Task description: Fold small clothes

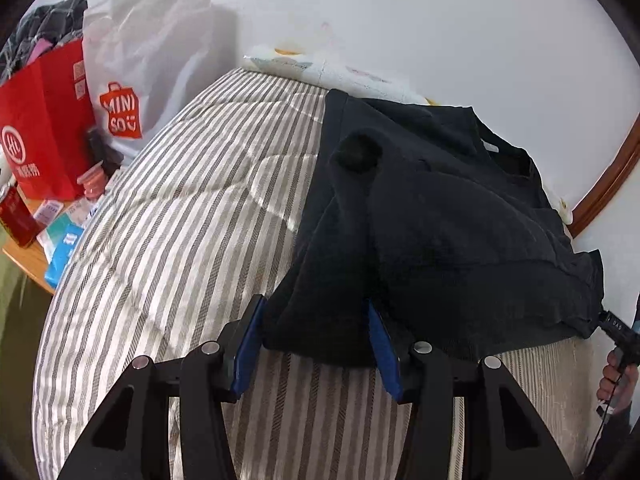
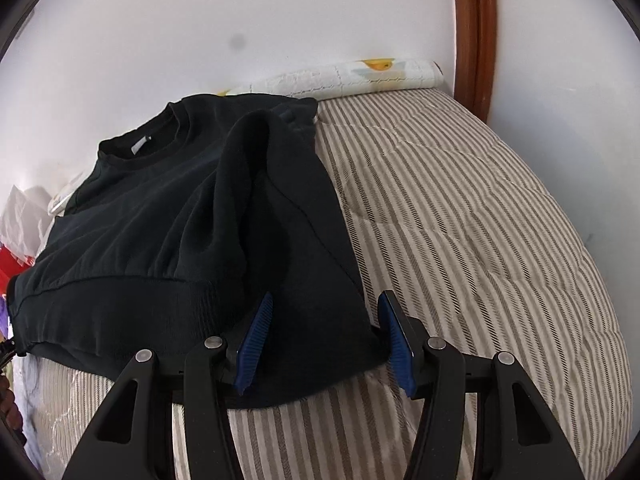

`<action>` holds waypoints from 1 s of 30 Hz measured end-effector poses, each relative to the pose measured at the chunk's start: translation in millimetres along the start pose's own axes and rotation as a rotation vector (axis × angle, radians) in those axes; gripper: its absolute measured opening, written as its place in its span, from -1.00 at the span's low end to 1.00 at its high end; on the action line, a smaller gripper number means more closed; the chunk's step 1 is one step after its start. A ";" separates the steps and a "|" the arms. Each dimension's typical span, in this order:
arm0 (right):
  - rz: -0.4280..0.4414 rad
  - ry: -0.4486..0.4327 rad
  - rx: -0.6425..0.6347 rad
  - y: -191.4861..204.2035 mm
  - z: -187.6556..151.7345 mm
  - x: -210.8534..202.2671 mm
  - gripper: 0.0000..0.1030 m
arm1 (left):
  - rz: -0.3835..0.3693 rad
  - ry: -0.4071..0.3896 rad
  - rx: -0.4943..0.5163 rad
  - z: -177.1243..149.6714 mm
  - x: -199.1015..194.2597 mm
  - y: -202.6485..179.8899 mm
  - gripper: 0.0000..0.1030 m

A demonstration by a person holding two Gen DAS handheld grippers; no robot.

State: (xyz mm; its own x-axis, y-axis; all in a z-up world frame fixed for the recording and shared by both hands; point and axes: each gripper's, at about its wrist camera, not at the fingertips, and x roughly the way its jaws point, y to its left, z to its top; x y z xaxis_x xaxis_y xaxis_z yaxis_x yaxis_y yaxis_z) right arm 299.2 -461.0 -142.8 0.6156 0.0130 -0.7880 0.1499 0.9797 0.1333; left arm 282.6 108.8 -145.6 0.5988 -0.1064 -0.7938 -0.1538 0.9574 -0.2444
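Left wrist view: camera mounted behind the left gripper (image 1: 316,344), looking steeply down and forward along its fingers, close over the striped bed (image 1: 180,220); the white wall (image 1: 400,20) fills the upper frame and shopping bags (image 1: 120,92) the upper left. Right wrist view: camera behind the right gripper (image 2: 326,344), likewise tilted down and close over the bed, with a wooden frame (image 2: 476,40) at upper right. Both views share the black sweatshirt (image 1: 440,220), seen from opposite hem corners, the bedcover and the wall.
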 end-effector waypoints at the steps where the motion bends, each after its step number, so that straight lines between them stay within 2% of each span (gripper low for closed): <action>1: 0.000 0.000 0.006 0.5 1.3 2.4 0.05 | 0.001 -0.001 0.004 0.3 0.6 -0.6 -0.08; 3: 0.007 0.000 0.021 -0.1 3.4 4.9 0.04 | 0.003 -0.003 0.009 1.1 2.2 -1.6 -0.08; 5: 0.017 0.001 0.026 0.1 4.0 6.9 0.00 | 0.001 -0.003 0.014 0.7 2.4 -2.0 -0.18; 7: 0.044 -0.002 0.027 0.5 2.4 7.0 -0.25 | -0.004 -0.004 0.014 -0.2 2.3 -1.7 -0.32; 8: 0.050 -0.005 0.020 1.6 1.5 6.1 -0.31 | -0.004 -0.004 0.017 -0.1 2.5 -2.2 -0.43; 10: 0.034 -0.023 -0.015 6.5 -0.8 2.1 -0.51 | -0.001 -0.006 0.033 -1.7 1.6 -5.4 -0.59; 13: 0.038 -0.042 -0.017 6.4 -3.4 -3.9 -0.64 | 0.020 -0.032 0.063 -6.4 -4.3 -12.4 -0.73; 16: 0.056 -0.048 -0.006 4.5 -7.0 -13.2 -0.67 | 0.053 -0.055 0.107 -10.8 -12.5 -20.2 -0.75; 22: 0.067 -0.060 -0.006 3.9 -17.5 -36.8 -0.68 | 0.041 -0.059 0.112 -21.1 -33.7 -18.7 -0.76; 30: 0.071 -0.058 -0.032 -1.9 -51.2 -70.8 -0.69 | 0.038 -0.055 0.137 -67.2 -67.3 -14.0 -0.76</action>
State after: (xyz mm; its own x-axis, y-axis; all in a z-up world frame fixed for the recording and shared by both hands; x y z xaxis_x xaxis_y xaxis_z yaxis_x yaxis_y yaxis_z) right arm 215.7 -453.5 -118.0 0.6675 0.0724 -0.7410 0.0795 0.9826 0.1676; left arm 191.7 84.5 -126.2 0.6376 -0.0578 -0.7682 -0.0707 0.9886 -0.1331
